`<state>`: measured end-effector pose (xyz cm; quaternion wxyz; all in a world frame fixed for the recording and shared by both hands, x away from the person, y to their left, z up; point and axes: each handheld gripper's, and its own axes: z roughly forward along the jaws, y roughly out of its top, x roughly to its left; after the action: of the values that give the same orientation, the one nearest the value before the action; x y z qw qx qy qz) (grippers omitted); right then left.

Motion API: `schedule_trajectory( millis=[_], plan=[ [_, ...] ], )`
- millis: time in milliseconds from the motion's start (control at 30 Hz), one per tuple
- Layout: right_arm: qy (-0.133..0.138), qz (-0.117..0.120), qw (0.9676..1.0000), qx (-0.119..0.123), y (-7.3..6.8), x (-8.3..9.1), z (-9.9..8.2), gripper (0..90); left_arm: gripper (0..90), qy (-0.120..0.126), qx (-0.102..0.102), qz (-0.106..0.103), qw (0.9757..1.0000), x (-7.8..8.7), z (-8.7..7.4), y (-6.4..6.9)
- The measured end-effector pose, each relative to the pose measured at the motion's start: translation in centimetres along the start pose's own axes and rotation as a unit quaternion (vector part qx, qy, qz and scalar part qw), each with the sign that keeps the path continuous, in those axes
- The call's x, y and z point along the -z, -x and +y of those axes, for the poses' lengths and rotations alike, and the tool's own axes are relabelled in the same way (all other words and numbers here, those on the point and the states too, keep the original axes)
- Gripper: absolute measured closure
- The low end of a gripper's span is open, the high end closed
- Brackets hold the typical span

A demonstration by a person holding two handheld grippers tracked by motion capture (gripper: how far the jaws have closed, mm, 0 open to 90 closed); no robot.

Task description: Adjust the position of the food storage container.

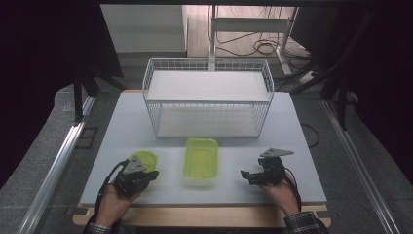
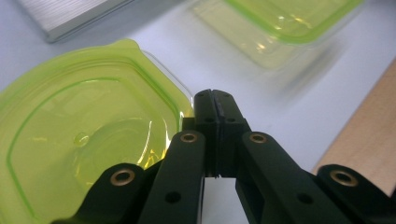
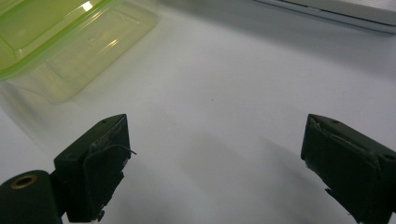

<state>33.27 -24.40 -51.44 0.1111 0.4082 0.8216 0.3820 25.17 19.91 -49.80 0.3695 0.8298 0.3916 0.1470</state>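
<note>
Yellow-green lid [image 1: 144, 159] lies on the white table [image 1: 292, 126] left of the matching container [image 1: 200, 157], half hidden from above by our left gripper [image 1: 152, 174]; the wire basket [image 1: 208, 97] stands behind. Along the left gripper [image 2: 214, 100], jaws meet, empty, beside the lid [image 2: 79, 144]. Our right gripper [image 3: 215, 154] gapes wide over bare table, container [image 3: 60, 42] cut off.

A pale table [image 1: 292, 146] carries a wire basket [image 1: 208, 97], a green tub [image 1: 200, 160] and, left of it, probably a lid [image 1: 148, 157].
</note>
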Motion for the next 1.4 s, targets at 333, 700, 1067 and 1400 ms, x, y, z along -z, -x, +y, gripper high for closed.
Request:
schedule_trajectory(
  millis=[333,700,1067,1400],
  plan=[
    [-0.002,0.0,1.0,-0.005,0.0,-0.1,0.0,8.5,90.0,-0.004,0.017,0.029,0.9994,-0.3,-0.1,-3.2],
    [-0.003,0.0,0.9999,-0.01,-0.1,-0.1,0.1,11.0,90.0,0.004,0.022,0.045,0.9988,0.1,0.5,-2.7],
    [0.001,0.015,0.9997,-0.021,-0.7,0.2,0.8,32.2,90.0,-0.021,-0.034,-0.015,0.9991,-3.9,3.1,2.4],
    [0.003,0.034,0.9993,0.015,-2.3,1.1,2.0,67.0,90.0,-0.042,-0.047,-0.041,0.9972,-7.0,4.3,3.4]
  ],
)
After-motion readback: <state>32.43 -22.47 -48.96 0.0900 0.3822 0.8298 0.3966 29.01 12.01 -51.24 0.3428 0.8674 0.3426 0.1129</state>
